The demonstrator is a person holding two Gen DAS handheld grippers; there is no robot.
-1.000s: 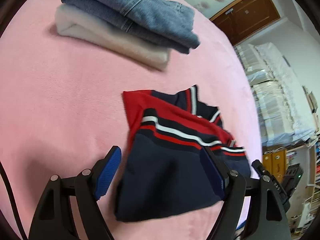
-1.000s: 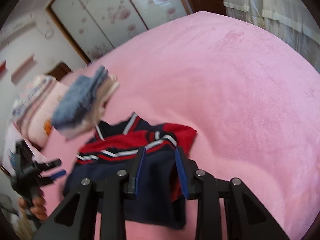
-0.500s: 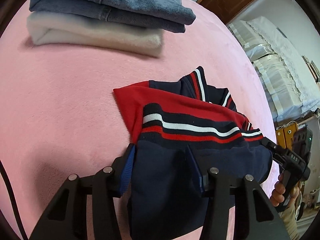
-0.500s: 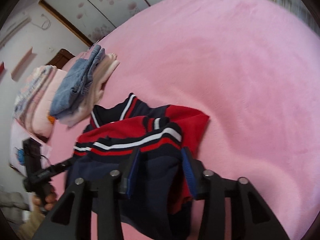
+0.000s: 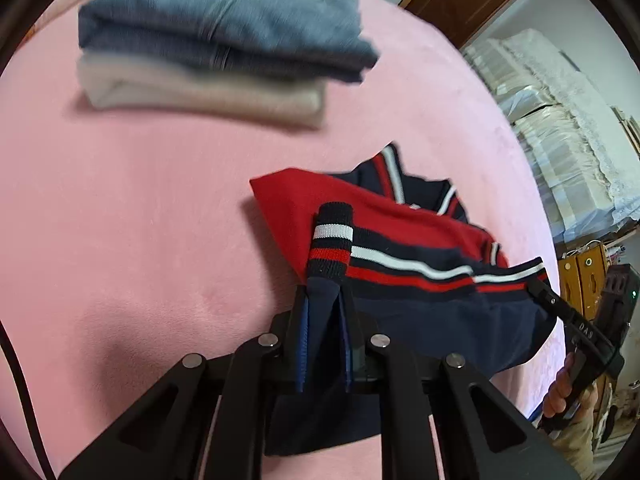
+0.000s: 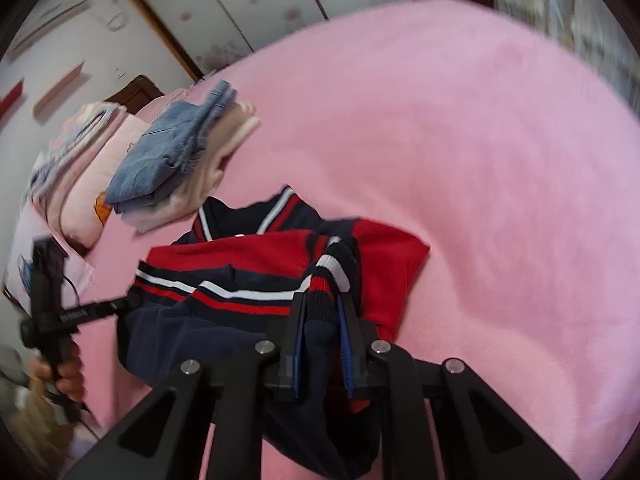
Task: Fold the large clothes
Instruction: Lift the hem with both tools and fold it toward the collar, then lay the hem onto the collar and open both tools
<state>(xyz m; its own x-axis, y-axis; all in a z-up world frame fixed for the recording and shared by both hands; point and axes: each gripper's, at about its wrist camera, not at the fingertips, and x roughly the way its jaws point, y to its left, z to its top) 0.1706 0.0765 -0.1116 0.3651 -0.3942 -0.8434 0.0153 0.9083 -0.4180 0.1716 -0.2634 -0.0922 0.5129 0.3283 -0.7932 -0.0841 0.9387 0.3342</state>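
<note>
Pink bedding [image 5: 140,208] covered the bed, with folded jeans [image 5: 224,28] stacked on a cream garment [image 5: 200,96] at its far side. Both tools were clamped on the navy, red and white striped sweater [image 5: 400,240]: the left tool [image 5: 323,308] pinched a striped band bunched between its pads, the right tool [image 6: 322,312] likewise. The fold seemed mid-way, the near edge raised off the bed; next, both tools would likely carry it forward evenly over the red part.
</note>
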